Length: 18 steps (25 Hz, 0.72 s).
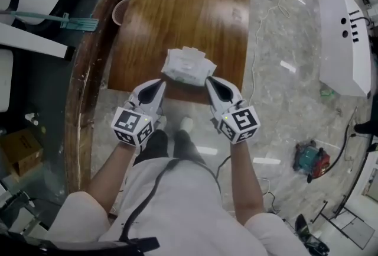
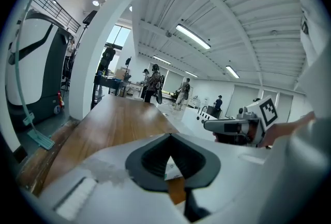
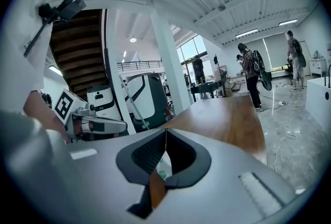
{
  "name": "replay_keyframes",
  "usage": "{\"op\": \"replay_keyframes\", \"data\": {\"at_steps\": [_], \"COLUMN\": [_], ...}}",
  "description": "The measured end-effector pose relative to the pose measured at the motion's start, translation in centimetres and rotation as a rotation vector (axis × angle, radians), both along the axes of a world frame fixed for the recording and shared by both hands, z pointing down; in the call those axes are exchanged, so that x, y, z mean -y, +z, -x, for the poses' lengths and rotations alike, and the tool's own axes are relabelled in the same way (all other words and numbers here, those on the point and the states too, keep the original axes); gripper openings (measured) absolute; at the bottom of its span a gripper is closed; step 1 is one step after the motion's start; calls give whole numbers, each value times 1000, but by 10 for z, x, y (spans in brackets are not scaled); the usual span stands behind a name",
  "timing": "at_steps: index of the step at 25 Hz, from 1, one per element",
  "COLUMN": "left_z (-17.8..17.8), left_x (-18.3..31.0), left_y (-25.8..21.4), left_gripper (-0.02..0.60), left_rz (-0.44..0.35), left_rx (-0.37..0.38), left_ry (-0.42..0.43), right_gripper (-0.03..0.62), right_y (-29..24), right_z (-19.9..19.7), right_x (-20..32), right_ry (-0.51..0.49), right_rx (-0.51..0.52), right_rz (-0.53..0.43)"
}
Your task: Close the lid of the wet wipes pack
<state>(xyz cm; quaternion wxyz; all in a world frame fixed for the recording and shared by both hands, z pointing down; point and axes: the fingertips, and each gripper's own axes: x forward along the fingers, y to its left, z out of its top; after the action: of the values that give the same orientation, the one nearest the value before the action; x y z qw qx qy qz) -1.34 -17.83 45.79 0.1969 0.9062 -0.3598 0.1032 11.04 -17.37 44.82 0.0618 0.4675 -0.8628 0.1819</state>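
Observation:
The white wet wipes pack (image 1: 188,67) lies at the near edge of the brown wooden table (image 1: 189,6). Whether its lid is up or down is too small to tell. My left gripper (image 1: 162,83) is shut and empty, with its tip at the pack's near left corner. At the near right corner is my right gripper (image 1: 210,81), also shut and empty. In the left gripper view the jaws meet at a point (image 2: 169,135), and a scrap of the white pack (image 2: 172,168) shows below them. The right gripper's jaws also meet (image 3: 165,130) over the table edge.
A pale cup (image 1: 120,11) sits at the table's left edge. A teal mop (image 1: 68,22) and white furniture stand to the left. A white machine (image 1: 345,42), a cable and a teal tool (image 1: 310,159) are on the marble floor to the right. Several people stand far off.

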Motion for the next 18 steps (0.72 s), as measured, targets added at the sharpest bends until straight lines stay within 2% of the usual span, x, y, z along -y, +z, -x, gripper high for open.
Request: {"op": "replay_keyframes", "data": {"at_steps": [6,15,18], "left_z": [-16,-32,-36], "left_x": [14,33,39], "left_y": [24,56,64], "left_gripper": [3,3,3], "left_rz": [38,75,75], "left_rx": [-12,-12,-4], "left_ry": [3,-26,-33], "right_gripper": [22,67,100], "right_y": [36,74,86], "right_z": [-7,-12,-12], "right_x": [26,53,62], "right_ry": [-50,-83,-89], "right_rx": [-67,-100,-95], "right_rz": [25,48,62]}}
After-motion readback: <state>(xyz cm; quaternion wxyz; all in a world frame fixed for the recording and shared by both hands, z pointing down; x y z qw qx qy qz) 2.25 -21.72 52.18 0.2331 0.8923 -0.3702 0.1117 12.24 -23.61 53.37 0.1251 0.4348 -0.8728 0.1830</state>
